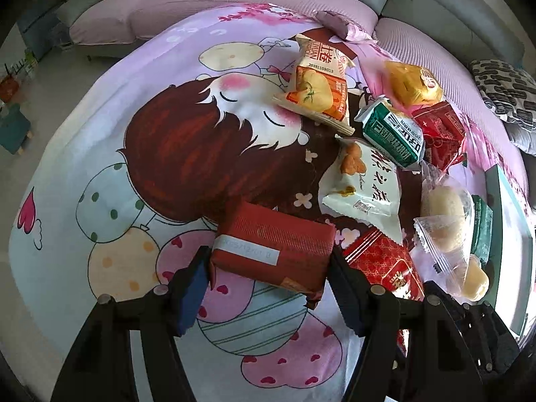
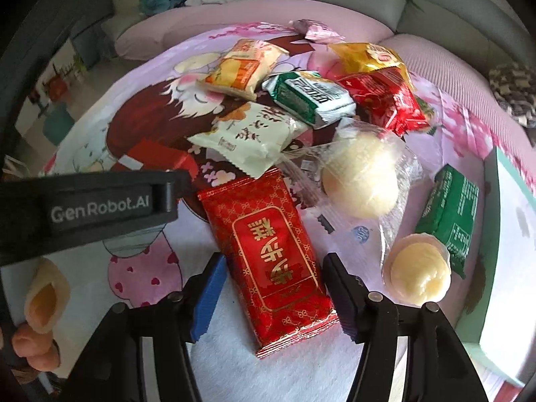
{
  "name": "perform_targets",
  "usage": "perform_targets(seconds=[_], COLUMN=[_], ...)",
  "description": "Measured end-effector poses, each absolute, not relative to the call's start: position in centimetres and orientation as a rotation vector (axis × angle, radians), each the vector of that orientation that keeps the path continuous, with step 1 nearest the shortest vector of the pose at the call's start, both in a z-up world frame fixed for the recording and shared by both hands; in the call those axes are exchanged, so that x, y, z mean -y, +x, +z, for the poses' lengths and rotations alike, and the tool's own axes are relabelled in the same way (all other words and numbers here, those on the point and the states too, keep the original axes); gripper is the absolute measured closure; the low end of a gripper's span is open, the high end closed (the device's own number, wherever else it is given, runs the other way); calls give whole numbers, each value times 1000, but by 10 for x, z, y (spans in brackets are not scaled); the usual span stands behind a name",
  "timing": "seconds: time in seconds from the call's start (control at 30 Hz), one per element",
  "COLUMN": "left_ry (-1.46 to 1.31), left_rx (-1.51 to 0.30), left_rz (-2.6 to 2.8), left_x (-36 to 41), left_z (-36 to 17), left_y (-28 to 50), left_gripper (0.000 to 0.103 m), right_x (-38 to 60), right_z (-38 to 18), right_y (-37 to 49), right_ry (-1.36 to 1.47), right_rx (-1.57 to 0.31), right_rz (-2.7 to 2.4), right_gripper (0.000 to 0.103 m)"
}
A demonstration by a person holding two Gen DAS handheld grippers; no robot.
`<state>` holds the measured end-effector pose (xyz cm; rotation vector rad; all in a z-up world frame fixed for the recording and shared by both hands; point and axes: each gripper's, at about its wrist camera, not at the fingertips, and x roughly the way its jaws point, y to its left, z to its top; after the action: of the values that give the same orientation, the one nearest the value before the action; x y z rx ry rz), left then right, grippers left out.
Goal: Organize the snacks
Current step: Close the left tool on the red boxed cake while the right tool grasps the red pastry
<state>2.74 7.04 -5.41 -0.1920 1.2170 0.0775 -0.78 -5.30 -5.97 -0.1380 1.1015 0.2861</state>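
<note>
Left gripper [image 1: 268, 268] jaws clamp the dark-red ribbed rectangular snack pack [image 1: 273, 248], on the pink cartoon-print bedsheet [image 1: 100, 167]. Right gripper [image 2: 271, 288] jaws straddle the glossy red gold-lettered foil packet [image 2: 271, 254] lying flat there, gaps both sides, no grip.

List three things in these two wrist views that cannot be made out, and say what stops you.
1. Dark red packet: left wrist view, stamped date blurred.
2. Red gold-patterned packet: left wrist view, lower part hidden behind the left gripper.
3. Green packet: left wrist view, mostly covered by clear-wrapped pastries; label unreadable.
</note>
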Motion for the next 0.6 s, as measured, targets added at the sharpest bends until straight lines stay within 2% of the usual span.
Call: perform_targets(seconds=[0.27, 0.4, 0.6], left_ry=[-198, -198, -199], left_rx=[-1216, -1216, -1205], left_rz=[75, 75, 78], left_x=[-72, -71, -72], left_z=[-55, -54, -50], left_y=[27, 27, 27], left_gripper=[33, 33, 34], right_x=[56, 56, 58], right_z=[-58, -56, -52], right_y=[-5, -2, -6], right_ry=[-120, -124, -112], right_rx=[-1103, -1100, -1094], right_rz=[273, 266, 271], right_gripper=[40, 48, 54])
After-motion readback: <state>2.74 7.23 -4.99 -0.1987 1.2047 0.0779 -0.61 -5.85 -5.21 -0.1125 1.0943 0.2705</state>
